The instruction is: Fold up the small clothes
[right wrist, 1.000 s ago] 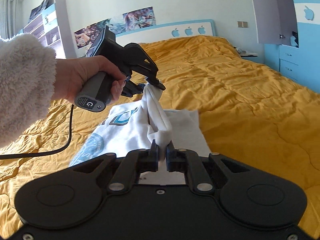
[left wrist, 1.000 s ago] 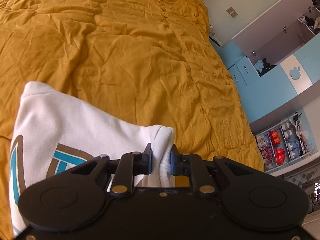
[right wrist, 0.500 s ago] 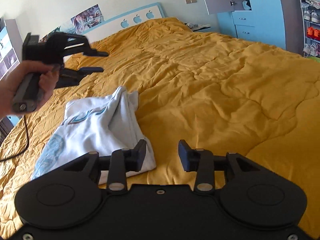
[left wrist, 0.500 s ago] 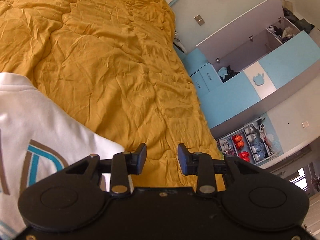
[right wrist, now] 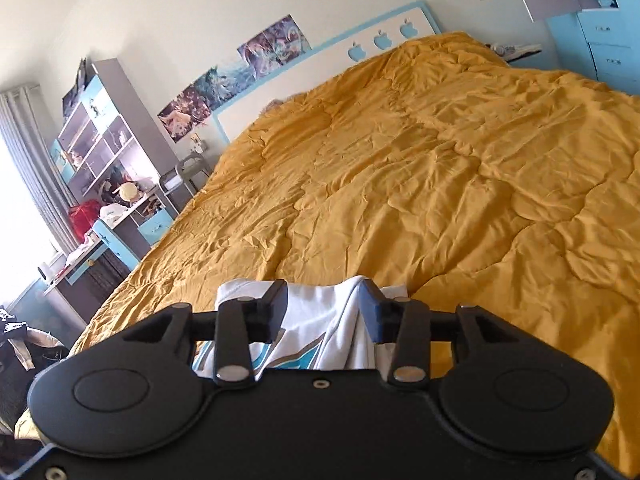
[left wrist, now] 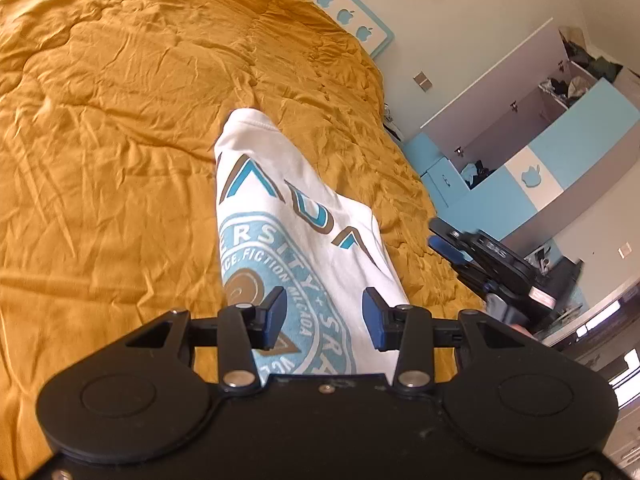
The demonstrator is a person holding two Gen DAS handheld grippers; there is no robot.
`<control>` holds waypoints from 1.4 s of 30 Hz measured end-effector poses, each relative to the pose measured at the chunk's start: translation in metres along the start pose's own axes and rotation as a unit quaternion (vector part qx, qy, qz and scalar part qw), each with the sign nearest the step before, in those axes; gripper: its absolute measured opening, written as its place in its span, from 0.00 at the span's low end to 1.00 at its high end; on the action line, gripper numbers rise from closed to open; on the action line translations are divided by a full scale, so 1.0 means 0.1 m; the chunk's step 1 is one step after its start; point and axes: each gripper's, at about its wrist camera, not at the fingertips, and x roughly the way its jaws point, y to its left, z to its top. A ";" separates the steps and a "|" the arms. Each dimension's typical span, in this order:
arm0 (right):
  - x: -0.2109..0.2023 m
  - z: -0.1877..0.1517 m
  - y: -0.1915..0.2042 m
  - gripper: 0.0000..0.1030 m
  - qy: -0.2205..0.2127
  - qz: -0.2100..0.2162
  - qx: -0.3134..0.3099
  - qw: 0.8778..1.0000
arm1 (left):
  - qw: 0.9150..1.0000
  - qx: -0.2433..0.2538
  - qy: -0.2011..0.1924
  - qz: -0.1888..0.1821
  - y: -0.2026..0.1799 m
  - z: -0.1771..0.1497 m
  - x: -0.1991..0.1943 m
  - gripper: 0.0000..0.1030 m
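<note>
A small white garment (left wrist: 288, 216) with a blue and brown round print lies folded lengthwise on the mustard-yellow quilt (left wrist: 120, 100). My left gripper (left wrist: 324, 316) is open and empty, hovering over the printed near end. My right gripper (right wrist: 323, 312) is open and empty, with the garment's bunched white edge (right wrist: 320, 320) lying between and under its fingers. The right gripper also shows in the left wrist view (left wrist: 488, 260), at the garment's right side.
The quilt (right wrist: 440, 180) covers the whole bed up to a white and blue headboard (right wrist: 380, 40). Blue and grey wardrobes (left wrist: 520, 152) stand right of the bed. A shelf unit and desk (right wrist: 104, 168) stand left of it.
Both grippers were shut on the garment's edge and held it up; they opened and let it drop onto the quilt. Both have since swung round to face the laid garment.
</note>
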 end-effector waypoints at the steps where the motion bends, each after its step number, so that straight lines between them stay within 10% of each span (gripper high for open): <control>1: 0.19 0.03 0.00 0.41 0.019 -0.010 -0.004 1.000 | 1.000 -0.007 0.003 -0.008 0.04 -0.04 0.00 0.41; 9: 0.92 -0.03 -0.05 0.29 0.095 -0.043 0.009 0.995 | 1.000 -0.007 0.031 -0.002 0.17 -0.25 0.14 0.42; 22: 1.03 -0.08 -0.17 0.10 0.099 -0.075 -0.051 0.991 | 0.999 -0.021 0.043 -0.009 0.20 -0.27 0.22 0.44; 32: -0.33 -0.15 -0.04 0.24 0.049 0.062 -0.042 0.996 | 0.999 -0.017 0.034 -0.015 0.20 -0.28 0.08 0.45; 42: -1.03 -0.89 -0.01 0.41 0.104 0.071 -0.074 0.989 | 0.998 -0.030 0.035 0.035 0.31 -0.38 -0.07 0.46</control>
